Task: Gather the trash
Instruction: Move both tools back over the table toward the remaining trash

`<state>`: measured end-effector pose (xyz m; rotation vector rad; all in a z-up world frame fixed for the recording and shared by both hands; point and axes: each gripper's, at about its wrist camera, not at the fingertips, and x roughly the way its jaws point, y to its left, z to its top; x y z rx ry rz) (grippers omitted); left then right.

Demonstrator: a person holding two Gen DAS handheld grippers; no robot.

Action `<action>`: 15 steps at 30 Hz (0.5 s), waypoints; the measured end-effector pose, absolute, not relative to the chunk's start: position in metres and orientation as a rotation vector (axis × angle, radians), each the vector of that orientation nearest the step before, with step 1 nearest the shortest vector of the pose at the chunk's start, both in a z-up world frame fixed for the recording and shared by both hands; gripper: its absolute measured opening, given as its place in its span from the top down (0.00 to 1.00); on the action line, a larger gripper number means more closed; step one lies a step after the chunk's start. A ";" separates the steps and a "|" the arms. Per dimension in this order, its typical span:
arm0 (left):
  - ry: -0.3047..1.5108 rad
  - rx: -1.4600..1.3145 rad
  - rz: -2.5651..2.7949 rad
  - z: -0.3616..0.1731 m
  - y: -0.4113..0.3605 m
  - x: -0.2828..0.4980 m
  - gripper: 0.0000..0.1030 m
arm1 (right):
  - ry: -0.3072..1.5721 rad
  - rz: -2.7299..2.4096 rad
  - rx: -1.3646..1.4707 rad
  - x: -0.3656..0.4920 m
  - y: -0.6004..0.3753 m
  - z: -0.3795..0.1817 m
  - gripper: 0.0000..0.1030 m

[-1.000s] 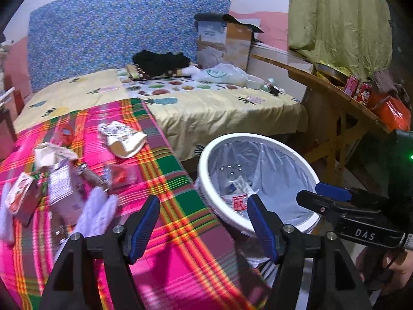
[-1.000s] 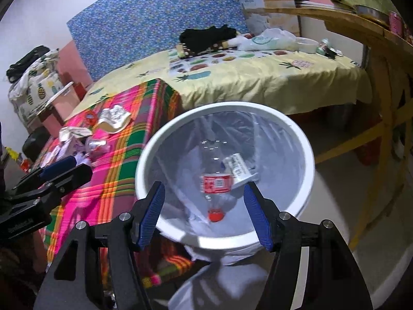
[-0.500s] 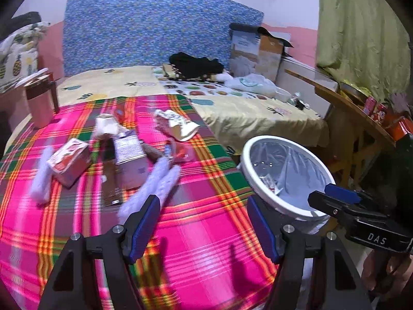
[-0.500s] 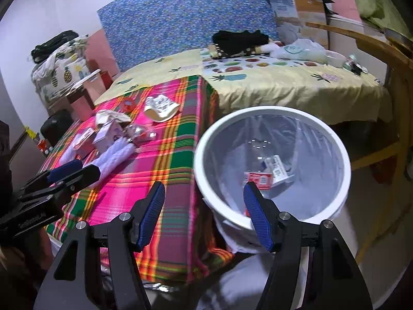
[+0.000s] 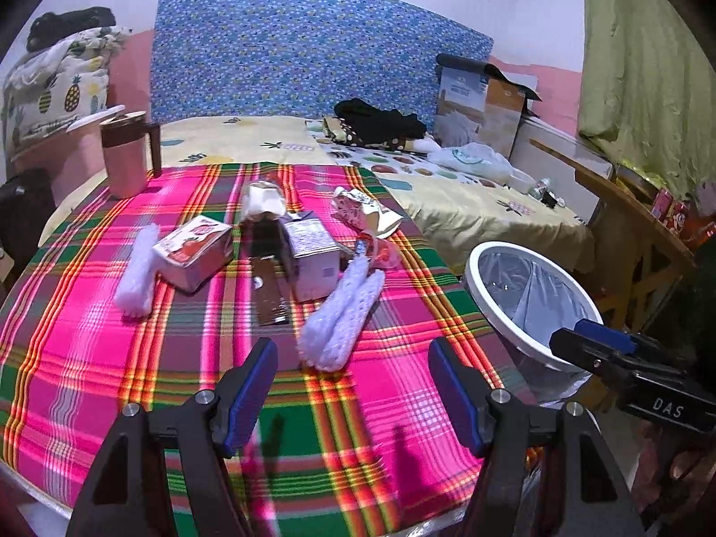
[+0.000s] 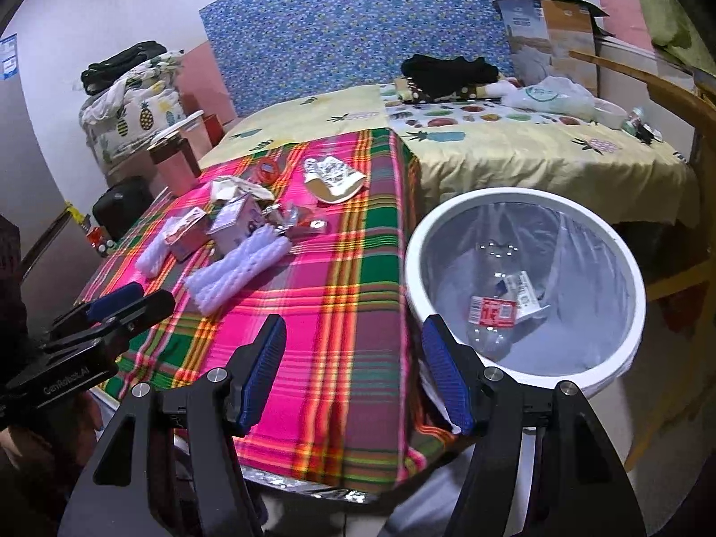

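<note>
Trash lies on a table with a pink plaid cloth (image 5: 134,385): a red-and-white carton (image 5: 194,253), a purple-white carton (image 5: 311,253), a brown wrapper (image 5: 267,295), white foam netting (image 5: 342,317) and a crumpled paper cup (image 5: 364,212). My left gripper (image 5: 353,391) is open and empty above the cloth, just short of the netting. A white bin (image 6: 528,286) with a clear liner stands at the table's right edge and holds a clear bottle (image 6: 492,317). My right gripper (image 6: 355,373) is open and empty over the table's corner, beside the bin.
A pink mug (image 5: 125,156) stands at the table's far left. A bed (image 5: 470,197) with yellow sheets lies behind, with black clothes (image 5: 380,123) and a cardboard box (image 5: 483,98). A wooden table (image 5: 626,206) stands to the right of the bin.
Both grippers have swung left from over the bin toward the table. The left view now faces the trash pile; the right view has the bin off to its right. Both stay open.
</note>
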<state>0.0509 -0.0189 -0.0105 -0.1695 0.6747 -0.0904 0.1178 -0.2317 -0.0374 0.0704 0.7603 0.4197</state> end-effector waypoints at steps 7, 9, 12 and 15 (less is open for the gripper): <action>0.675 -0.156 -0.041 -0.008 -0.003 0.039 0.32 | 0.767 0.449 0.086 0.118 -0.215 -0.035 0.43; 0.677 -0.156 -0.017 -0.007 0.003 0.038 0.32 | 0.780 0.464 0.087 0.121 -0.209 -0.035 0.43; 0.678 -0.164 -0.001 -0.008 0.013 0.037 0.32 | 0.792 0.485 0.097 0.122 -0.202 -0.036 0.43; 0.669 -0.160 0.024 -0.008 0.022 0.037 0.32 | 0.796 0.502 0.091 0.123 -0.194 -0.036 0.43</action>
